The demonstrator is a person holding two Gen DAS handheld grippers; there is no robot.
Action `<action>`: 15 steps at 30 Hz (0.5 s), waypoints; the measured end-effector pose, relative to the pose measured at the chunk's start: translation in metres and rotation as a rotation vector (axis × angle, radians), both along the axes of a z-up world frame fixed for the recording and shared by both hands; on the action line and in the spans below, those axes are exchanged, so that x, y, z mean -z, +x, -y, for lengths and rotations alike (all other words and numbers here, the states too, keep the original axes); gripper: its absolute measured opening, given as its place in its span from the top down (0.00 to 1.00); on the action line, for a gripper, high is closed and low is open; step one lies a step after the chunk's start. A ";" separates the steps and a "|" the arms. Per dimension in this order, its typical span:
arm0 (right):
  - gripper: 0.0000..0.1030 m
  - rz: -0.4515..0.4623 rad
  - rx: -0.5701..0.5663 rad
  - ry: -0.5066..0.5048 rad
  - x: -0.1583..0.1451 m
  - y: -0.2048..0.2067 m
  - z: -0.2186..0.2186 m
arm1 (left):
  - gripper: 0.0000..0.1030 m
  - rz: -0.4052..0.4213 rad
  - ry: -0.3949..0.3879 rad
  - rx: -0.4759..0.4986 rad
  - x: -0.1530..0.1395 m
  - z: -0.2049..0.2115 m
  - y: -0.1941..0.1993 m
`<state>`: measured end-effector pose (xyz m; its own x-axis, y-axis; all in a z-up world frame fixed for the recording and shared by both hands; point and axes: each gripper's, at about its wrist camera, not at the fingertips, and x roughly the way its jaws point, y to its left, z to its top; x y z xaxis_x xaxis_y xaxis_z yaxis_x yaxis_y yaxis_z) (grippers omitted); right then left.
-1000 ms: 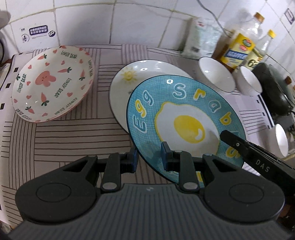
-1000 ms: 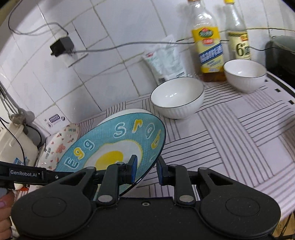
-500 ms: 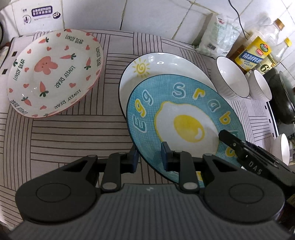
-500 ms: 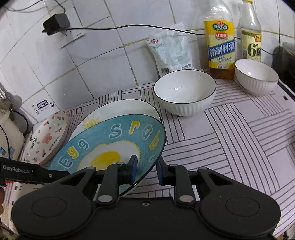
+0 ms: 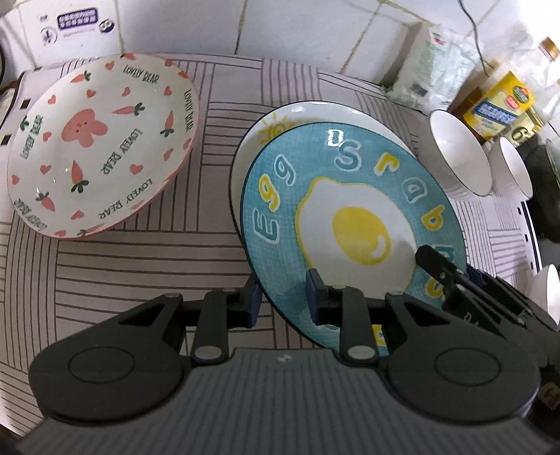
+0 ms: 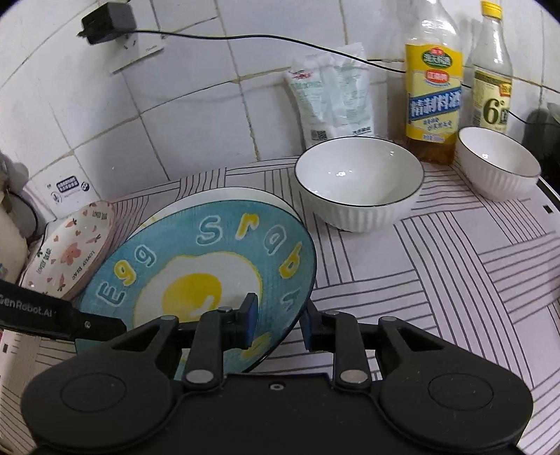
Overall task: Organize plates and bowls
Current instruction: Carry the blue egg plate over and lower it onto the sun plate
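A blue egg plate (image 5: 350, 224) is held by both grippers just above a white sun plate (image 5: 280, 122) on the counter. My left gripper (image 5: 282, 301) is shut on the egg plate's near-left rim. My right gripper (image 6: 278, 322) is shut on its near-right rim (image 6: 301, 280). The egg plate (image 6: 196, 266) covers most of the sun plate (image 6: 224, 194). A pink carrot plate (image 5: 94, 147) lies to the left. Two white bowls (image 6: 358, 182) (image 6: 497, 161) stand to the right; a third bowl (image 5: 547, 294) shows at the left wrist view's right edge.
Two bottles (image 6: 432, 87) (image 6: 491, 70) and a white packet (image 6: 332, 91) stand against the tiled wall. A charger and cable (image 6: 108, 21) hang above. A dark pan (image 5: 546, 196) sits at far right. A white appliance (image 6: 10, 231) stands at far left.
Both grippers have carried the egg plate forward and down over the sun plate, which is now mostly covered. The bowls and bottles look closer.
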<state>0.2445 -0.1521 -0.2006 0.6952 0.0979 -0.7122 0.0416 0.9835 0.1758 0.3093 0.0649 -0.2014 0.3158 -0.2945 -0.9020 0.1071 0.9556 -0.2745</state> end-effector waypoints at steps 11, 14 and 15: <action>0.65 0.047 -0.097 -0.177 0.004 0.001 -0.015 | 0.74 -0.042 -0.046 -0.065 0.009 -0.002 0.006; 0.64 0.058 -0.076 -0.155 0.005 0.002 -0.013 | 0.71 -0.024 -0.020 -0.059 0.008 0.004 0.003; 0.64 0.057 -0.075 -0.148 0.005 0.003 -0.011 | 0.71 -0.018 -0.010 -0.053 0.008 0.005 0.002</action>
